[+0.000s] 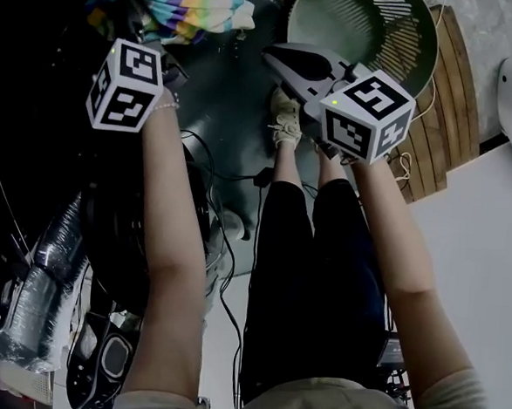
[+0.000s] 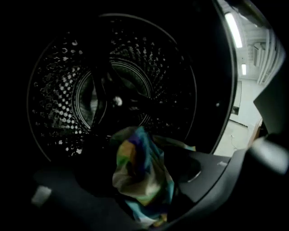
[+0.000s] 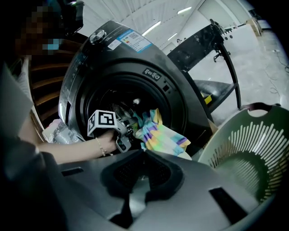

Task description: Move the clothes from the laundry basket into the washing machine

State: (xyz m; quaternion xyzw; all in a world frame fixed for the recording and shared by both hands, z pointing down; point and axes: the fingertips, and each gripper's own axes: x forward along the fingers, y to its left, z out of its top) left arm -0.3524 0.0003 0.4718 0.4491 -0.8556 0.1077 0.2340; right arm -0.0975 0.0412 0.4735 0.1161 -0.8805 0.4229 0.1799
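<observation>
The multicoloured garment lay bunched on the lower lip of the washing machine's round opening. Part of it spilled outward over the rim, and the perforated drum was dark behind it. The left gripper reached into that same opening. Its jaws stood well apart on either side of the cloth, so the garment sat loose between them and was not pinched. The right gripper hung in front of the machine, outside the opening and clear of the garment, with its jaws closed together on nothing. The green slatted laundry basket stood near the machine's front, to its right in the right gripper view. The person's pale shoe was planted on the floor before the machine, between the two grippers in the head view.
</observation>
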